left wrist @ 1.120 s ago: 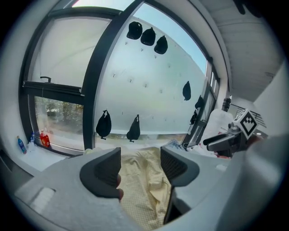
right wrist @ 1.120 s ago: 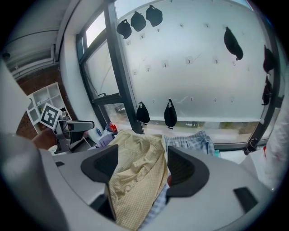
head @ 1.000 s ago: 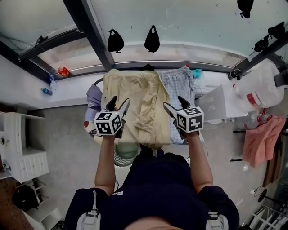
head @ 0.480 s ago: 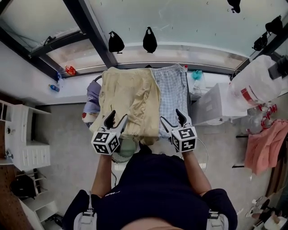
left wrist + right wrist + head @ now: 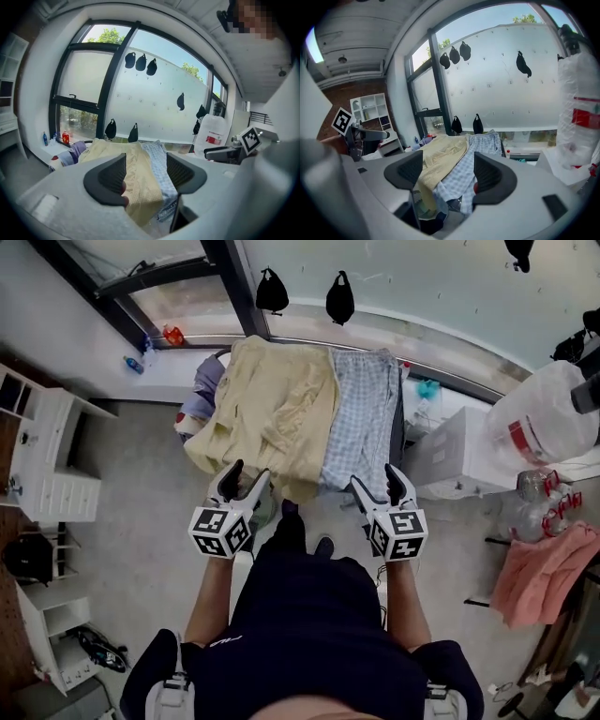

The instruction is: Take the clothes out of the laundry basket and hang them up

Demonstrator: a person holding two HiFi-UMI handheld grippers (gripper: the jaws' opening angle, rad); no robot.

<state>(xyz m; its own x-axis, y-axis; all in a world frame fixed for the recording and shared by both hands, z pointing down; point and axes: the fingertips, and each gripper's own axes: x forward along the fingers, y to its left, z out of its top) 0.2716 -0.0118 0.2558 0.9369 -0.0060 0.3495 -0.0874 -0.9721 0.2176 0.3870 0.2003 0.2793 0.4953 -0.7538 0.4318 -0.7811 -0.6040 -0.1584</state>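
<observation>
— Both pairs have backed off: left tongs [image 5: 247, 474] and right tongs [image 5: 373, 476] gaping wide, gripping nothing.
— Yellow garment [image 5: 272, 413] and checked garment [image 5: 361, 413] drape side by side, upper centre. Yellow's bunched, and I reckon that lopsided weight could drag it off.

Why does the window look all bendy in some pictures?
Left gripper view: the wide-angle lens bows the window frame and blackens the corners. Right gripper view: same bowing, bright daylight outside. Head view: the frame runs almost straight, and the yellow cloth is sharp.

Steep overhead; gripper views toward clothes [image 5: 443, 157]
</observation>
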